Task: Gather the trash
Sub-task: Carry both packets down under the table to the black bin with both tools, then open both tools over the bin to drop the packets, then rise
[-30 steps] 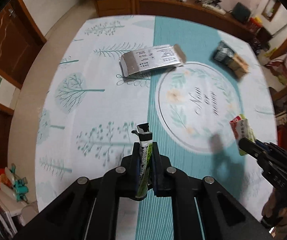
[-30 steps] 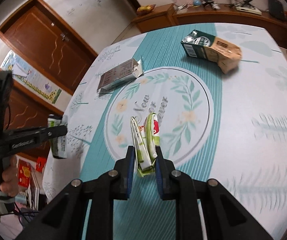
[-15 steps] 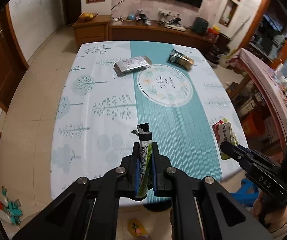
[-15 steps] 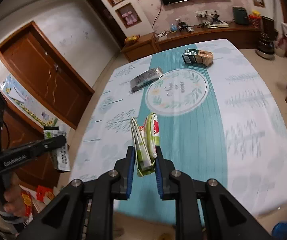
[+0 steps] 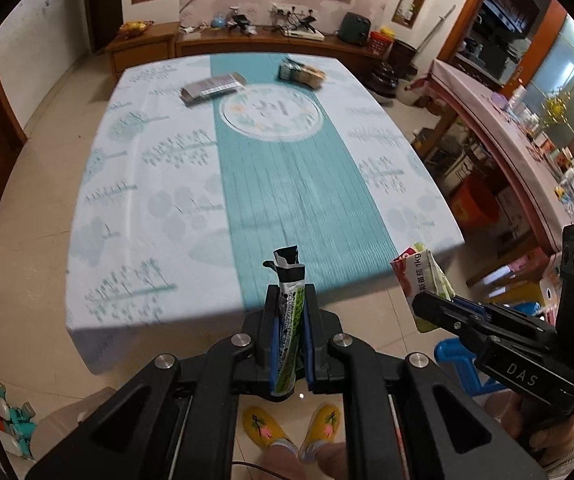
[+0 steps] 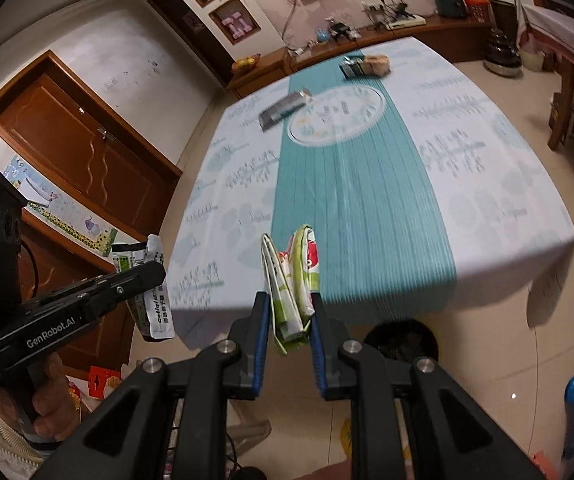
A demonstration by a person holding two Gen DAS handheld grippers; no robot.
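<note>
My left gripper (image 5: 290,300) is shut on a green, white and black sachet wrapper (image 5: 289,312), held off the near edge of the table. My right gripper (image 6: 287,304) is shut on a folded red, white and green packet (image 6: 293,280), also held off the near edge. Each gripper shows in the other's view: the right one (image 5: 427,300) with its packet (image 5: 419,276), the left one (image 6: 155,276) with its wrapper (image 6: 151,304). On the far part of the table lie a flattened grey carton (image 5: 211,87) and a crushed green and brown carton (image 5: 301,74).
The table wears a white and teal cloth (image 5: 287,184). A dark round bin (image 6: 401,340) sits on the floor under the table's near edge. A blue stool (image 5: 457,364) stands at the right. My feet in yellow slippers (image 5: 295,432) are below. A sideboard (image 5: 247,40) lines the far wall.
Both grippers have pulled back from over the table to beyond its near edge, each still holding its piece of trash. The table now looks far smaller and further off.
</note>
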